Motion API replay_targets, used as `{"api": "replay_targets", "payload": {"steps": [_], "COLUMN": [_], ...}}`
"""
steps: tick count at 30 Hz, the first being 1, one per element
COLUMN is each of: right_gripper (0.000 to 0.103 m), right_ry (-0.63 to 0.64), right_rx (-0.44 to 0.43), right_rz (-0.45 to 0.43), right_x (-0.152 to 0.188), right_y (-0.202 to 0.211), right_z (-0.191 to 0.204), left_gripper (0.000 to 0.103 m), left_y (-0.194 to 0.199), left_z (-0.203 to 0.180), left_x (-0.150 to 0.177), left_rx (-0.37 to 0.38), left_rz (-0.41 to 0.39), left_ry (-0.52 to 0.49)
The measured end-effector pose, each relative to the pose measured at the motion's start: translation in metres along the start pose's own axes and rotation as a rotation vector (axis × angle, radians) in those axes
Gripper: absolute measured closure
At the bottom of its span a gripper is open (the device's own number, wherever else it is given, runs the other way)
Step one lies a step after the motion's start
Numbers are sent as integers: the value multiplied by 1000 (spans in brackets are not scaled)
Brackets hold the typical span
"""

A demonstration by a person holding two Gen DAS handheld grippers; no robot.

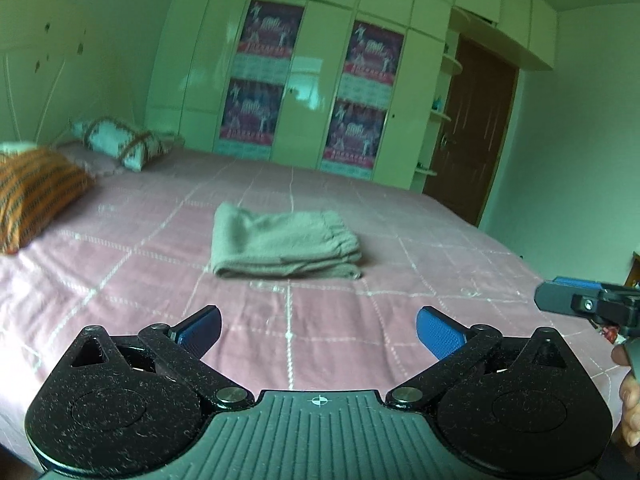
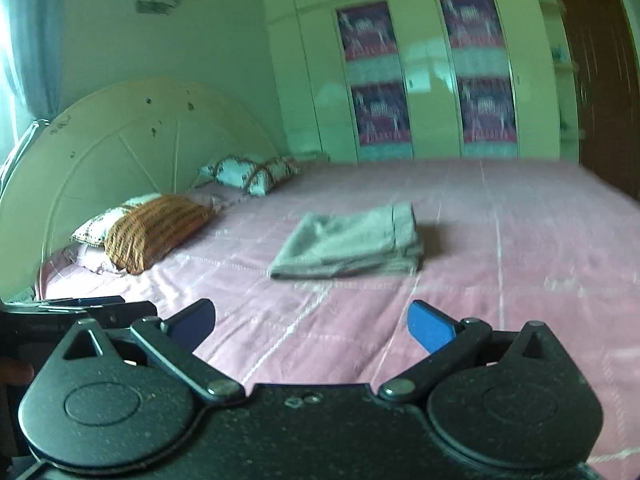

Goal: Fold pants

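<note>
Grey pants (image 1: 284,242) lie folded into a compact stack in the middle of the pink bed; they also show in the right wrist view (image 2: 352,244). My left gripper (image 1: 319,330) is open and empty, held above the bed's near side, well short of the pants. My right gripper (image 2: 312,322) is open and empty too, also back from the pants. The right gripper shows at the right edge of the left wrist view (image 1: 580,300). The left gripper shows at the left edge of the right wrist view (image 2: 80,308).
The pink checked bedspread (image 1: 360,312) covers the bed. An orange pillow (image 1: 36,192) and a patterned pillow (image 1: 120,142) lie by the headboard (image 2: 120,148). A white wardrobe (image 1: 312,80) and a brown door (image 1: 476,132) stand behind the bed.
</note>
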State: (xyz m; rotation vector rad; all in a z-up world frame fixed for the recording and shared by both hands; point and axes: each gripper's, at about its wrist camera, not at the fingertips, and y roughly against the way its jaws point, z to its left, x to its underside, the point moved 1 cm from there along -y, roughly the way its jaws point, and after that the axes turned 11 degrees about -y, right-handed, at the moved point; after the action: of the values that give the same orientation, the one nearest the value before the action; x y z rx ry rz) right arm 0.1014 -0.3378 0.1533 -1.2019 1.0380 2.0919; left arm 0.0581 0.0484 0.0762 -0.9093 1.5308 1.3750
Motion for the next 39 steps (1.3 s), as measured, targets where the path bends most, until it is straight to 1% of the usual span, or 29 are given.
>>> {"api": "replay_targets", "payload": {"steps": [6, 9, 11, 13, 16, 25, 39], "right_gripper": [6, 6, 6, 6, 6, 6, 6], "right_ry": [-28, -38, -33, -25, -20, 13, -3], "right_rx": [52, 37, 40, 42, 45, 52, 65], "right_rz": [-80, -93, -95, -107, -115, -113, -120], "right_x": [-26, -29, -30, -31, -32, -28, -30], "right_y": [31, 40, 42, 45, 47, 45, 50], "right_z": [2, 2, 6, 11, 17, 34, 25], "left_gripper": [0, 0, 0, 0, 0, 0, 0], "left_y": [33, 45, 52, 60, 69, 68, 62], "left_z": [-21, -22, -26, -32, -33, -25, -28], "left_x": [-18, -22, -27, -31, -36, -39, -38], "left_rx": [3, 2, -17, -28, -8, -6, -2], "left_rz": [-73, -89, -97, -123, -151, -151, -140], "left_ry": [-11, 7, -18, -60, -67, -36, -45]}}
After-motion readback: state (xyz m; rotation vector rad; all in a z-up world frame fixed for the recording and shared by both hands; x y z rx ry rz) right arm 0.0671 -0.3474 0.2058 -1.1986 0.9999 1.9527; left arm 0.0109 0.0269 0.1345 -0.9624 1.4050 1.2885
